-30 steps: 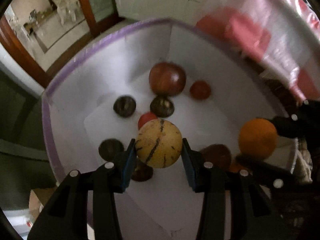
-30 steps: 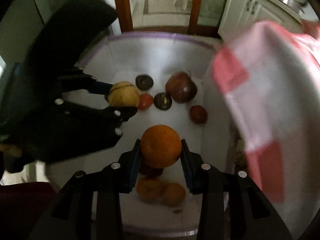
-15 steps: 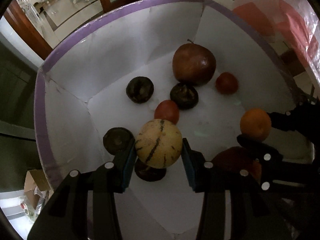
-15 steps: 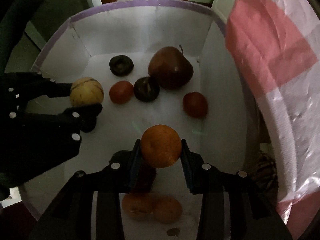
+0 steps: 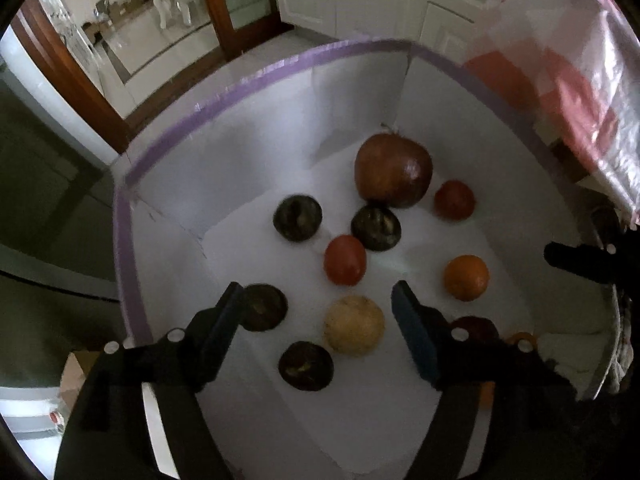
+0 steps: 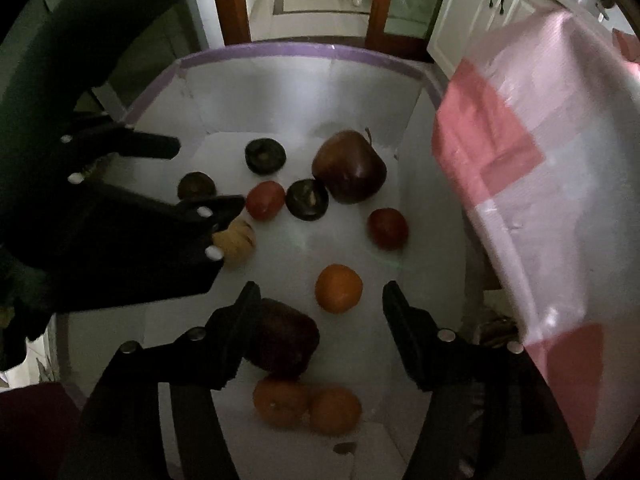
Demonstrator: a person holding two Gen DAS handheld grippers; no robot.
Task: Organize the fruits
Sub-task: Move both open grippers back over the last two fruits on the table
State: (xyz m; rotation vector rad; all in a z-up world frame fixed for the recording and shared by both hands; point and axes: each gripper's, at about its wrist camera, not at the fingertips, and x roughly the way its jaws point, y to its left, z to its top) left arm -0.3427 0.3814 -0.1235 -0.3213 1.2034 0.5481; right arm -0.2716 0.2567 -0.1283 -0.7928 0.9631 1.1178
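White box [image 5: 248,184] under 2 just-opened grippers, fruit loose inside

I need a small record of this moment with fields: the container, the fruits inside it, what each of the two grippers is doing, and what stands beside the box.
container: white box with purple rim
yellow striped melon: on box floor, under left gripper
orange: on floor, under right gripper
left gripper: jaws just opened, nothing held
right gripper: jaws just opened, nothing held
other fruit: large red apple, two tomatoes, dark round fruits, two more oranges
beside box: pink and white plastic bag
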